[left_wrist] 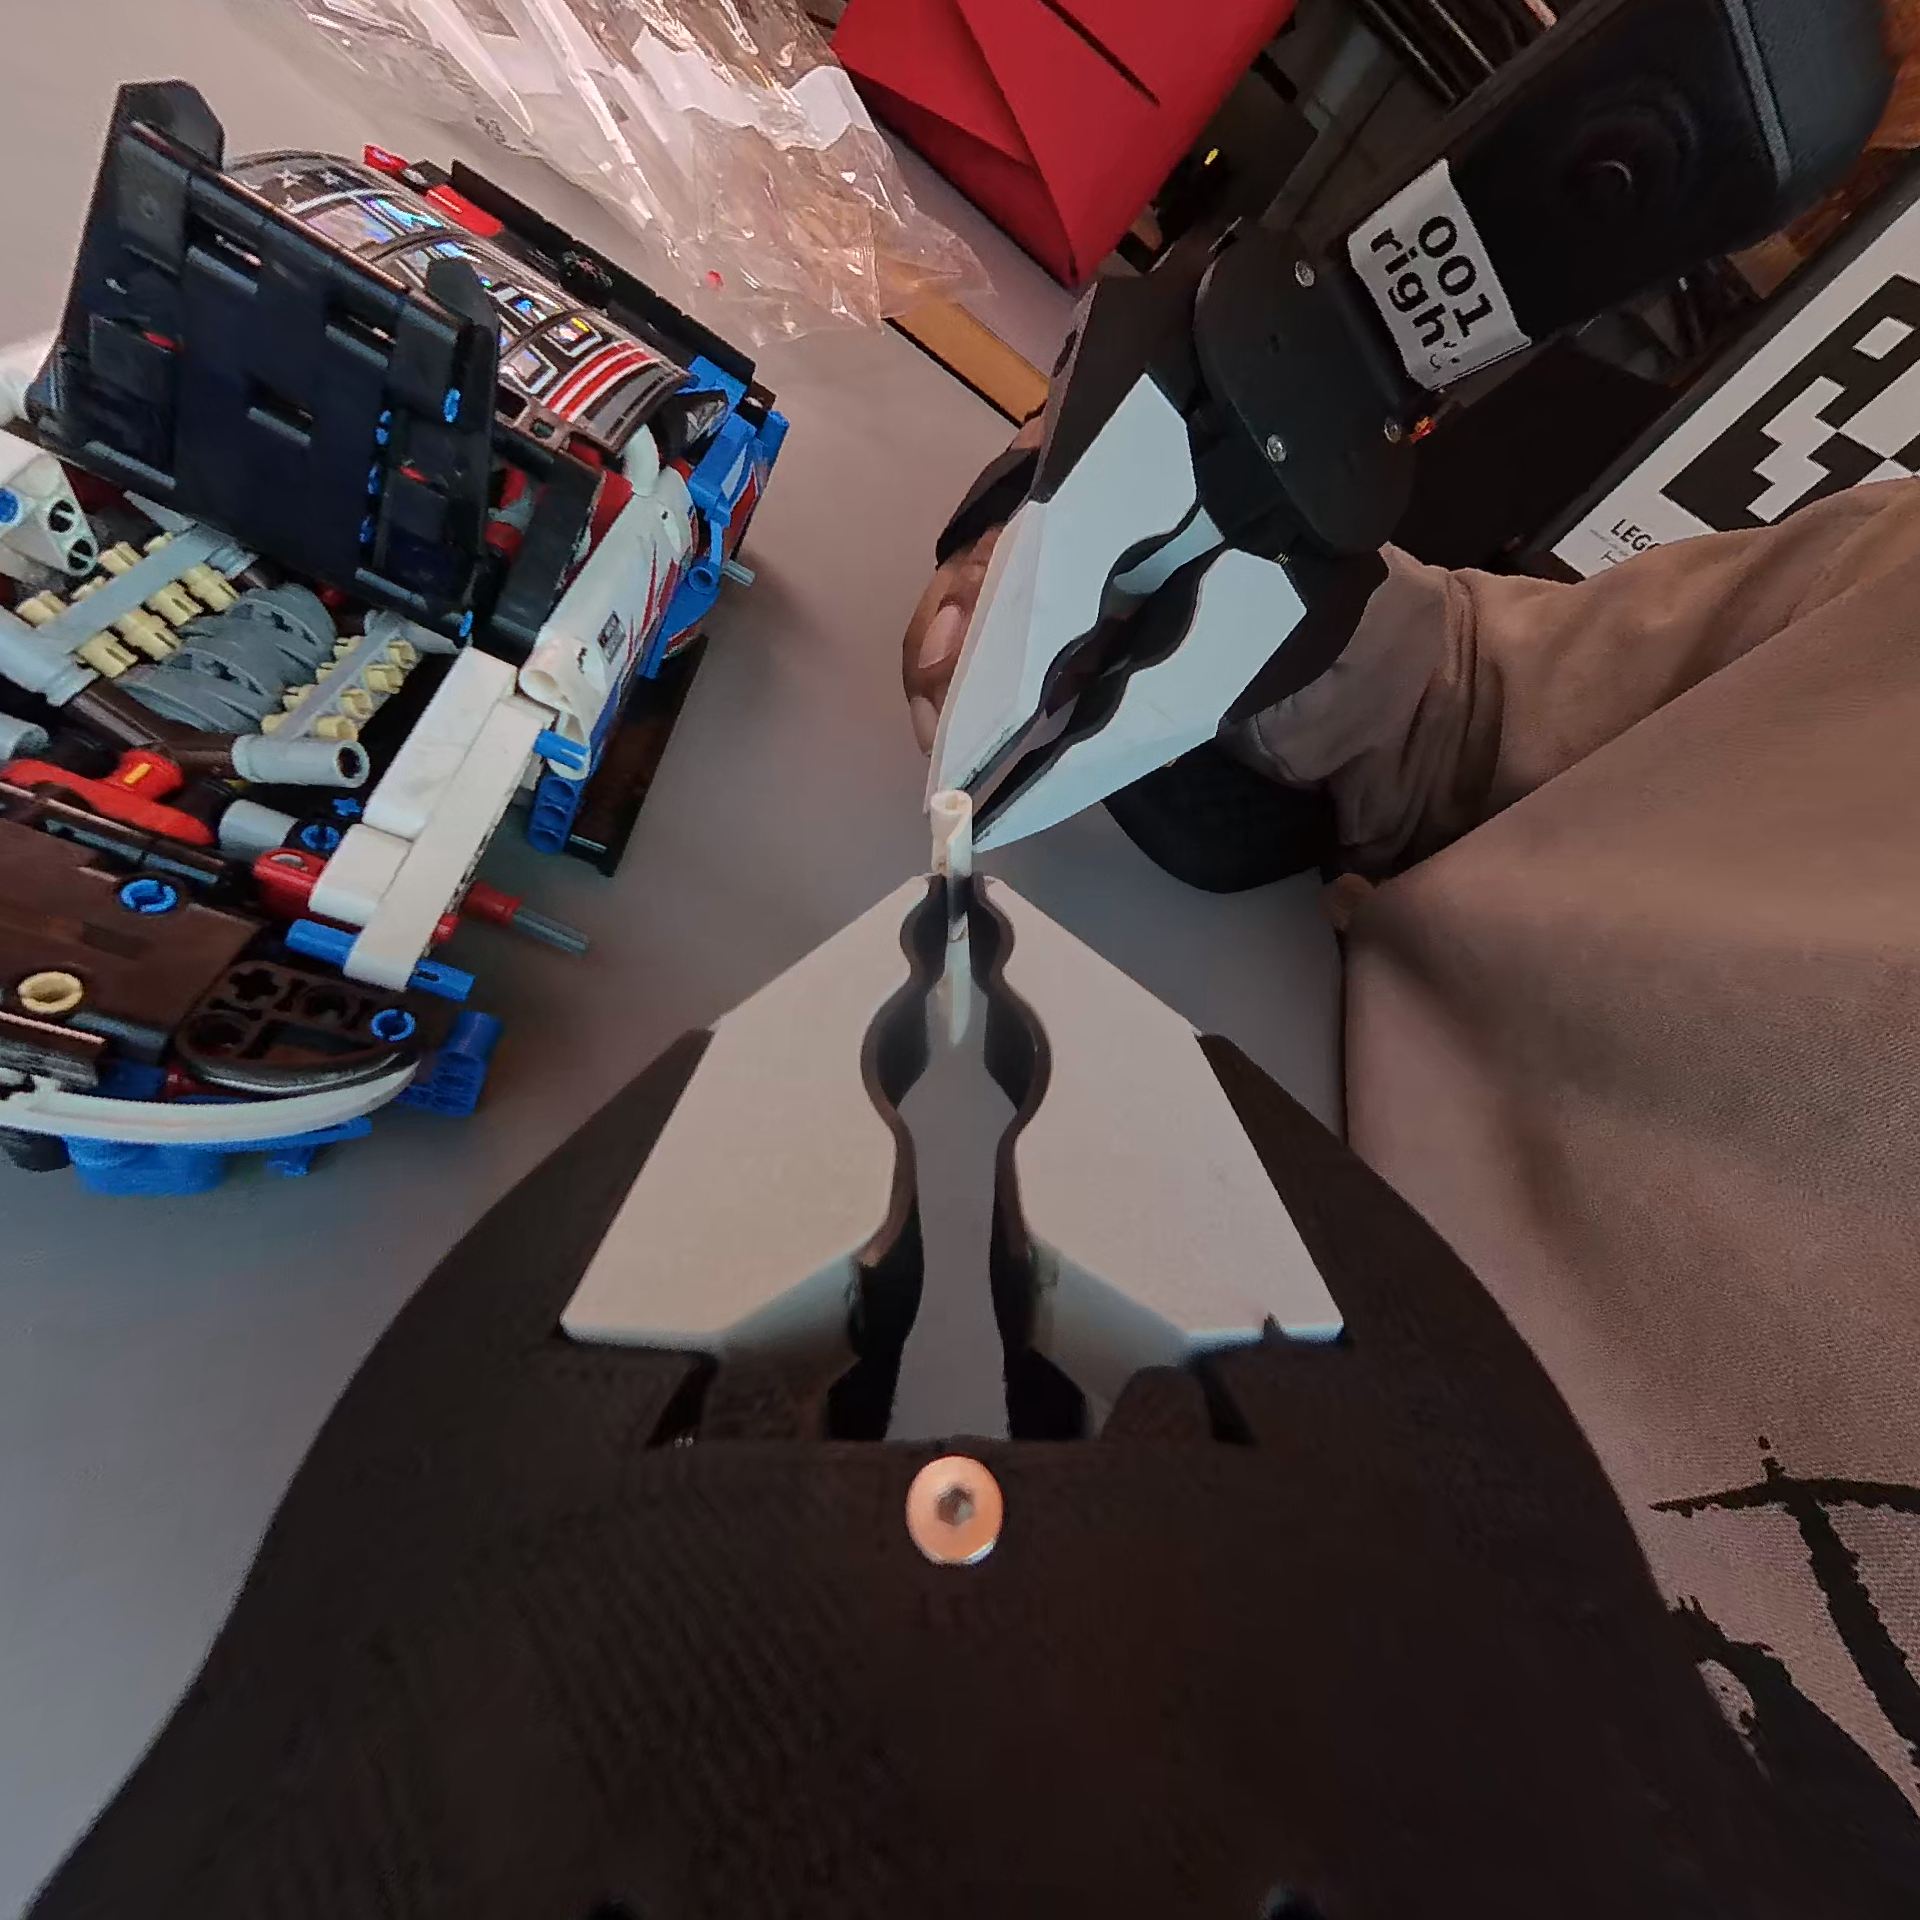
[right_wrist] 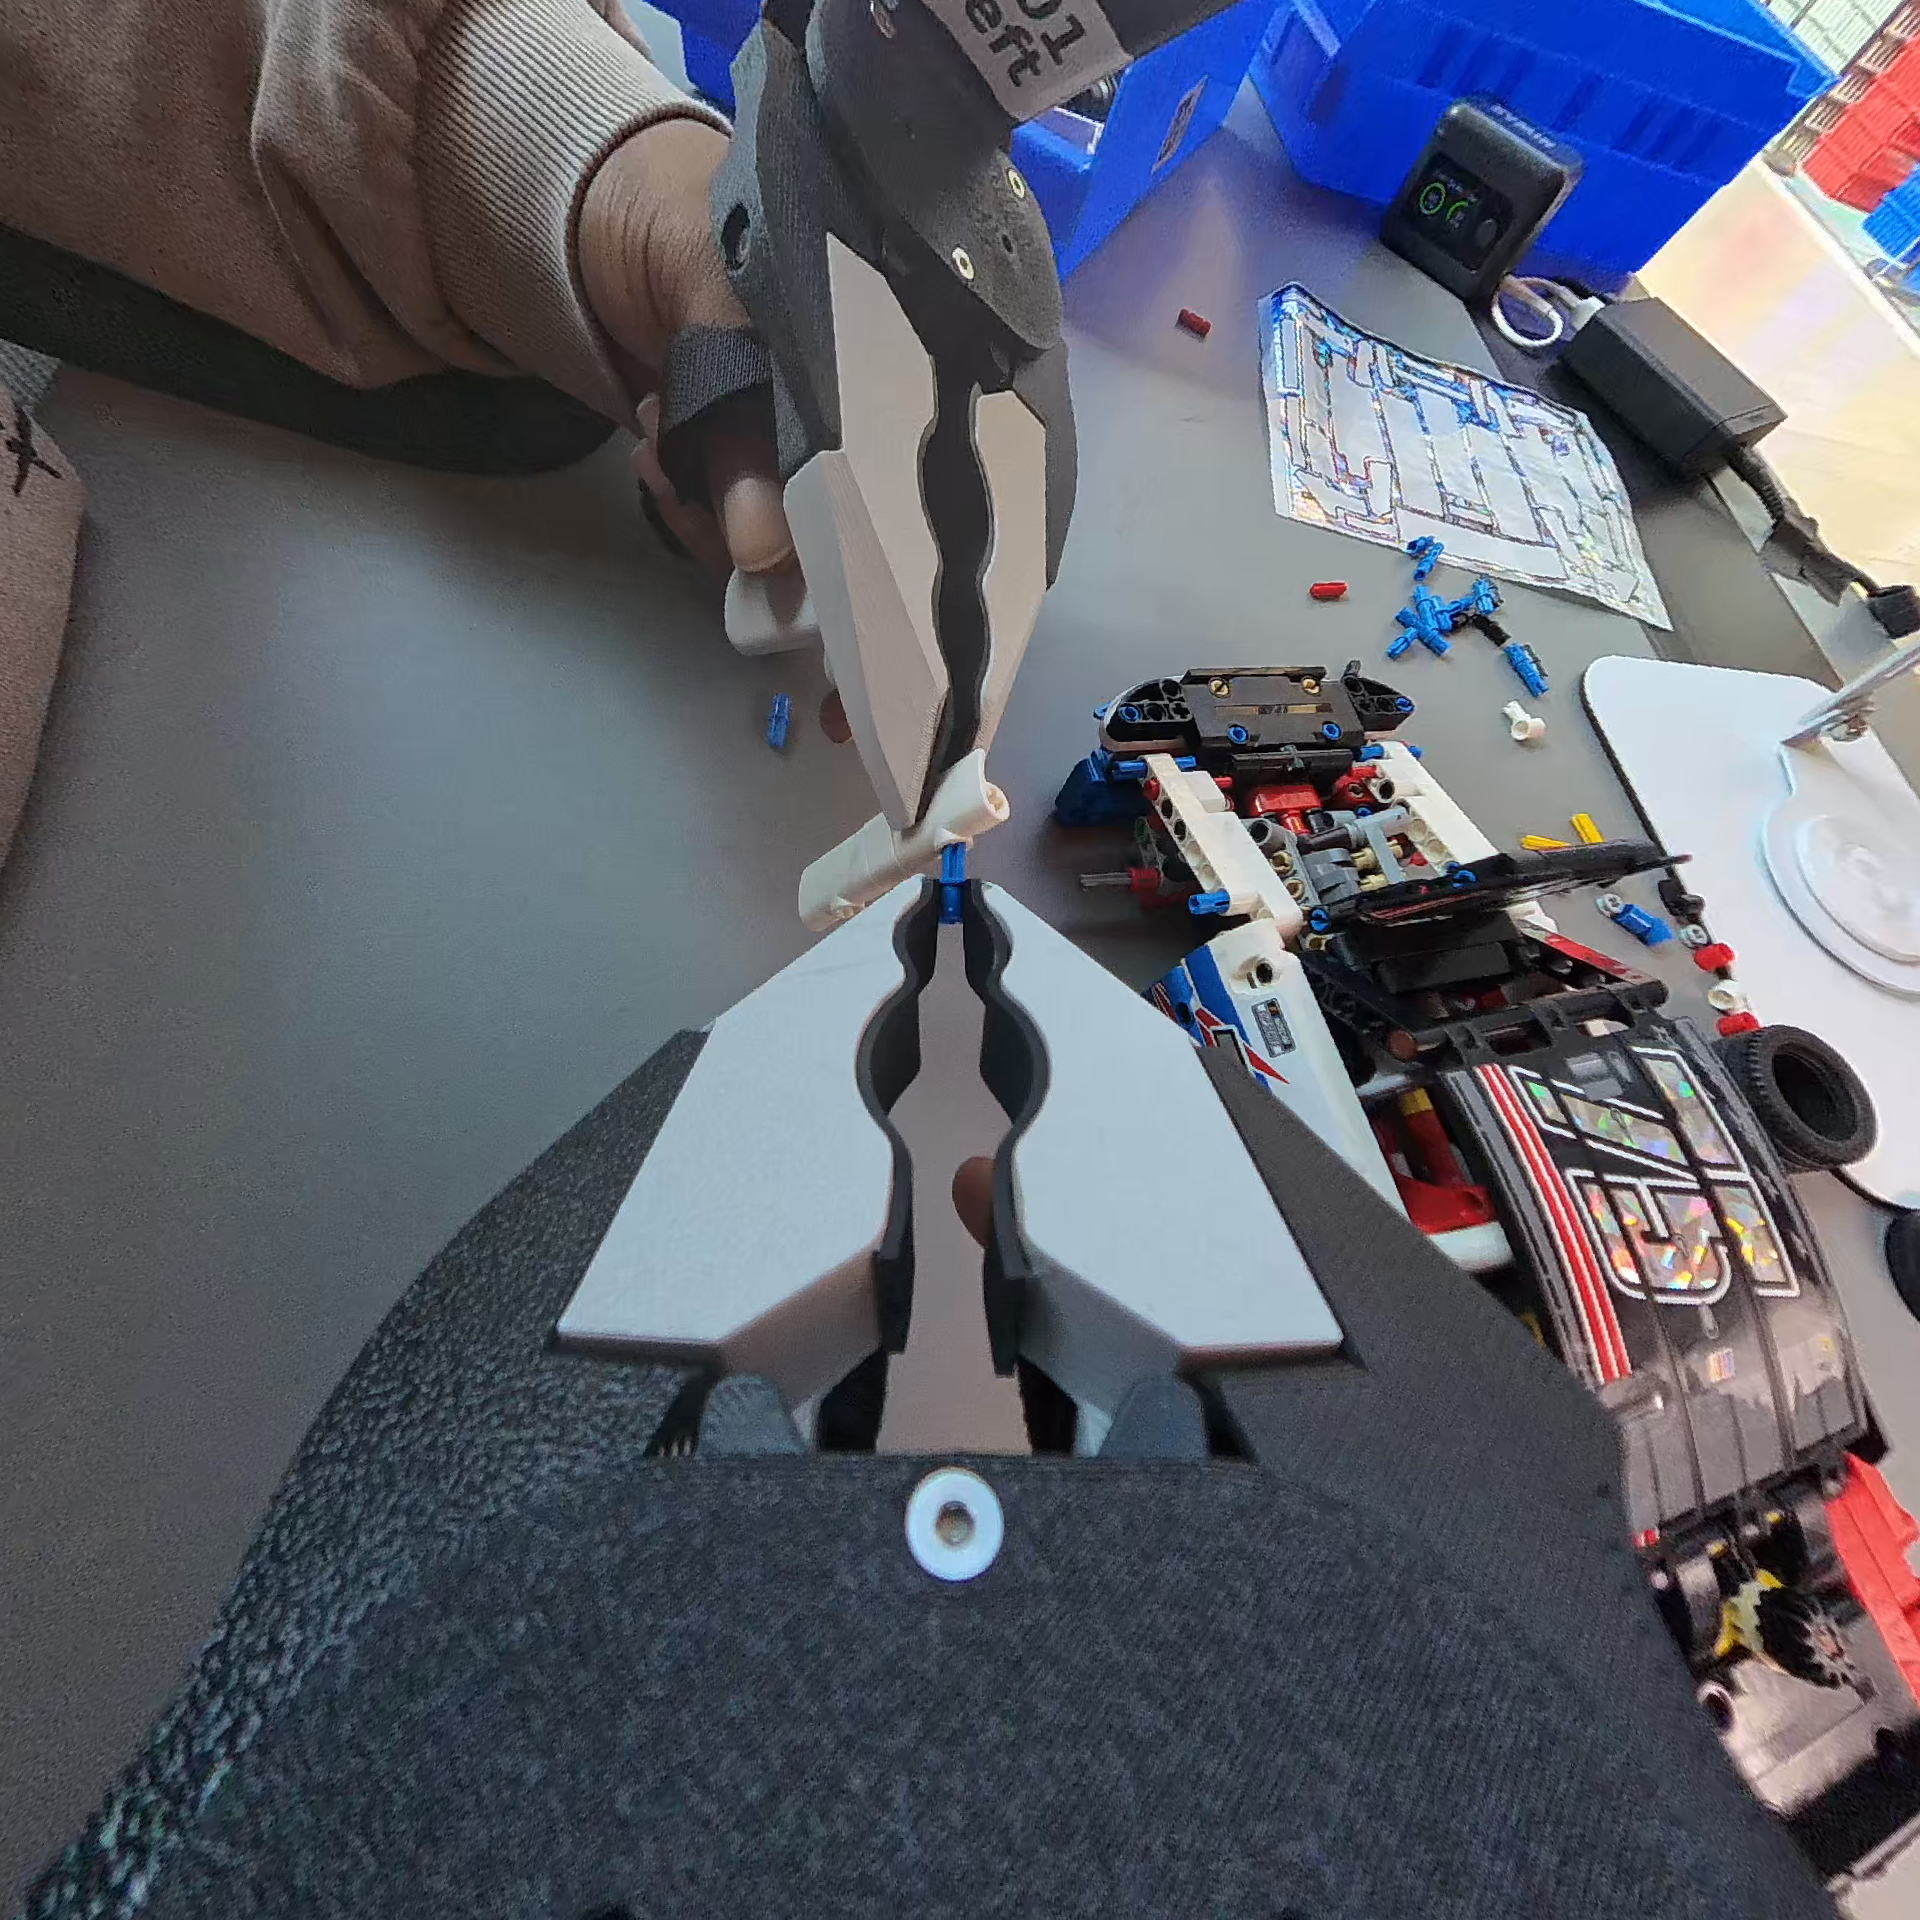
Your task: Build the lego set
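The left gripper (right_wrist: pixel 940 800) clamps a white piece (right_wrist: pixel 899 847) above the tabletop (right_wrist: pixel 364 831). Just right, the right gripper (right_wrist: pixel 951 894) pinches a blue pin (right_wrist: pixel 950 883) touching it. The car (right_wrist: pixel 1455 1039) sits toward the right edge.

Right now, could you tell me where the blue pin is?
In the right wrist view, the blue pin is pinched in the right gripper, its tip at the white piece held by the left gripper.

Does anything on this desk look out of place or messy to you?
Mostly loose parts: small blue connector pins lie scattered on the grey table beyond the half-built model car, and one black rubber tyre sits off the car beside it. Crumpled clear plastic bags lie behind. Nothing looks broken.
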